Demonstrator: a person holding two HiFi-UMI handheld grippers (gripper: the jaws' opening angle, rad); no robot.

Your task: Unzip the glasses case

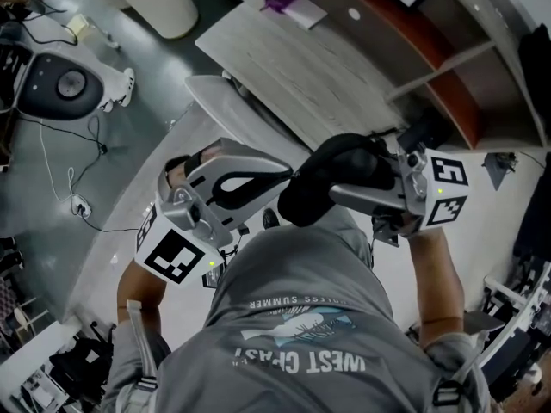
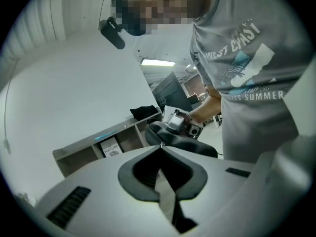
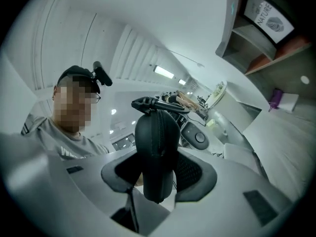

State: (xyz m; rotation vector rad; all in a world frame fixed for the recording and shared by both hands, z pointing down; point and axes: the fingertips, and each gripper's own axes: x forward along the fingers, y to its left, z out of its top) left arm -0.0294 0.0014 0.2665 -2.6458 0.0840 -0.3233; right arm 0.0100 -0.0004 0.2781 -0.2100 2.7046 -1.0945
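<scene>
Closest, at lower centre of the head view, is the person's grey T-shirt. Above it at centre-left, the left gripper has its jaws fully together, pinching a small metal zip pull at the black glasses case's edge. At centre-right, the right gripper clamps the case mid-air between partly spread jaws.
</scene>
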